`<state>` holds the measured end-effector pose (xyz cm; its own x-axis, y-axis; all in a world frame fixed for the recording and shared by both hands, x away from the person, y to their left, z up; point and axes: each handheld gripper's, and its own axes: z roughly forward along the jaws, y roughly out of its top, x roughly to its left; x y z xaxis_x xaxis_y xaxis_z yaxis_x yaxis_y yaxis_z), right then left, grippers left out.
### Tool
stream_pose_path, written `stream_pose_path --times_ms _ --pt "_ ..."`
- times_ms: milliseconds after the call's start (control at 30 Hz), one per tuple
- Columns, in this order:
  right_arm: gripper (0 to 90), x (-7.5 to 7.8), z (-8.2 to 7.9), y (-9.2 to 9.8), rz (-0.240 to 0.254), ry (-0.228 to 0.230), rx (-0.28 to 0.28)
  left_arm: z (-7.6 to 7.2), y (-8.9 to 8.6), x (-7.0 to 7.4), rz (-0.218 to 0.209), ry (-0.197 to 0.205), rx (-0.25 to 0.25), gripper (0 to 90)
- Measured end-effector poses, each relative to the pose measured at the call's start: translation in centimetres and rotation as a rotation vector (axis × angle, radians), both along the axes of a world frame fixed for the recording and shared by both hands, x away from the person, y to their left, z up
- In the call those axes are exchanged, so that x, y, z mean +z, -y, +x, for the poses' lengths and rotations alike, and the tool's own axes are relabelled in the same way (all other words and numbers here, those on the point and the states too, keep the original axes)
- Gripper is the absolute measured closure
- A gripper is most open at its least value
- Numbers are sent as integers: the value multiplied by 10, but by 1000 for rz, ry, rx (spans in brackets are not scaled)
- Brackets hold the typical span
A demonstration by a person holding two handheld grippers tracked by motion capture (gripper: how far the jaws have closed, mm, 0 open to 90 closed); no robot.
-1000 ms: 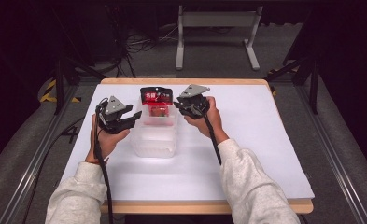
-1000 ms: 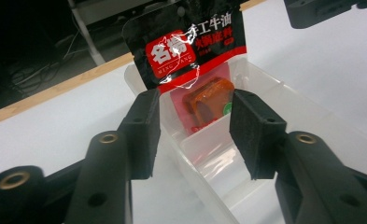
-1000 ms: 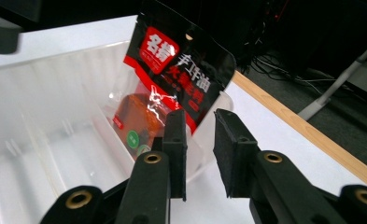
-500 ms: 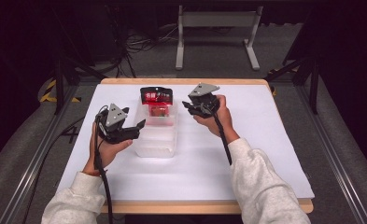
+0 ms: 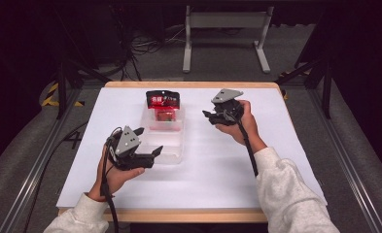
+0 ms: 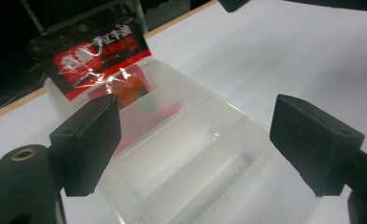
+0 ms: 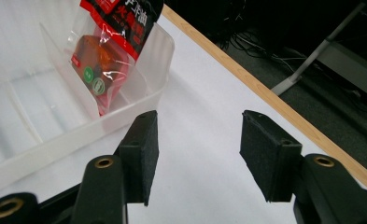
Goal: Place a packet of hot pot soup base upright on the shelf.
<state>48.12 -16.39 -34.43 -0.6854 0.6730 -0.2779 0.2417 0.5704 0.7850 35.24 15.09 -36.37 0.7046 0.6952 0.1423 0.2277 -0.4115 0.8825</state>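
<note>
A clear plastic box (image 5: 168,145) with dividers lies mid-table. A red and black snack packet (image 5: 163,102) stands upright in its far compartment. My left gripper (image 5: 148,141) hovers at the box's near left corner. Its jaws have just been opening and are wide apart, with nothing pressed between them. In the left gripper view the box (image 6: 204,140) and packet (image 6: 92,56) lie ahead of the left gripper (image 6: 195,135). My right gripper (image 5: 209,116) is right of the box's far end, clear of it. Its jaws have just been opening and hold nothing. The right gripper view has the packet (image 7: 111,46) and box wall (image 7: 55,140) left of the right gripper (image 7: 200,154).
The white tabletop (image 5: 286,160) has a wooden edge (image 5: 188,84) at the far side. A grey metal stand (image 5: 225,29) and cables sit on the dark floor beyond. Metal rails run along both sides of the table.
Both hands have drawn away from the box, the left toward the near left and the right out to the right. Both pairs of jaws stand wider apart. The packet stays in the box.
</note>
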Motion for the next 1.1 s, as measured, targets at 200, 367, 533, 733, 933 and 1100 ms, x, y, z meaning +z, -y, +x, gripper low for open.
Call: stream_pose_path --times_ms 200,367,533,733,933,1100 --pt "395 0 -7 16 -4 -13 -16 -18 13 -7 33 0 -58 167" --pt "360 -2 -12 26 -29 -22 -30 -30 23 -12 23 -31 -118 150" --pt "341 -3 -18 39 -52 -21 -40 -37 30 -20 24 -79 -127 118" --pt "315 -4 -26 51 -79 -20 -49 -40 33 -34 66 -110 -128 93" --pt "296 -6 -37 63 -111 -16 -45 -38 30 -46 76 -155 -130 84" --pt "282 -10 -46 73 -126 -23 -40 -38 29 -53 95 -165 -125 83"
